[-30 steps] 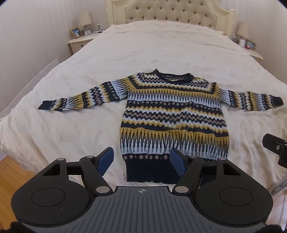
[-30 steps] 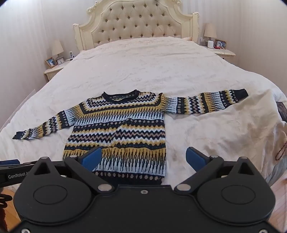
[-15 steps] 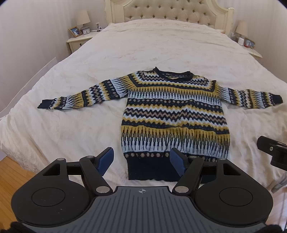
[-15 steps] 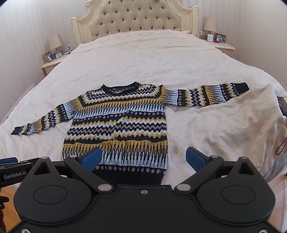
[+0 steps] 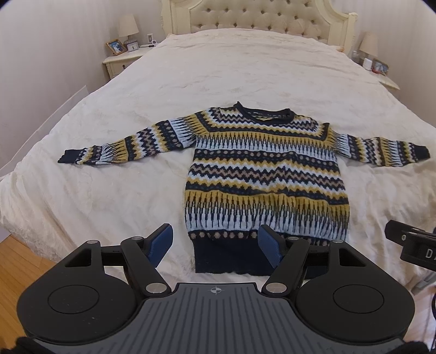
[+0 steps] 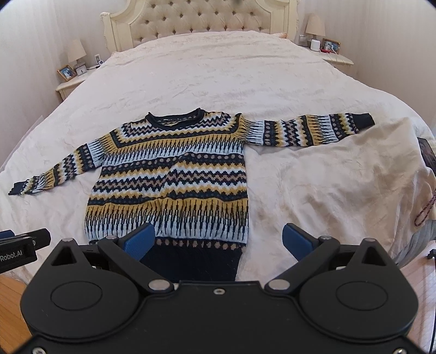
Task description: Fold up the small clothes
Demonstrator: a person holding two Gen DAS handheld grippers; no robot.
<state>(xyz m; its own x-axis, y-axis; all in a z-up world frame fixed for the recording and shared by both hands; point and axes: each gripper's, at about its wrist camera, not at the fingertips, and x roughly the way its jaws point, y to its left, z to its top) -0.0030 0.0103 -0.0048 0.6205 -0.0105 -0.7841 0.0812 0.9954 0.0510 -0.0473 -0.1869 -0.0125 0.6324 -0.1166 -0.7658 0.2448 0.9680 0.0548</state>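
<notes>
A knitted sweater (image 5: 267, 174) lies flat and face up on the cream bedspread (image 5: 218, 76), filling the middle of both views, its round navy neckline pointing toward the tufted headboard (image 5: 261, 16) at the top of the frame. Its body carries horizontal bands of zigzags, dots and spiky teeth in navy, mustard yellow, pale blue and tan, ending in a plain navy ribbed hem at the lower centre. Both sleeves stretch straight out to either side with the same banded pattern and navy cuffs; the fabric shows only slight rippling above the hem. The left gripper (image 5: 215, 245) sits at the bottom of its view with its blue-padded fingers spread, holding nothing, the hem's lower left corner showing between them. The right gripper (image 6: 218, 241) likewise stands wide apart and empty at the bottom of its view, framing the hem's lower right corner. A nightstand (image 5: 121, 58) with a lamp and a photo frame stands in the upper left.
</notes>
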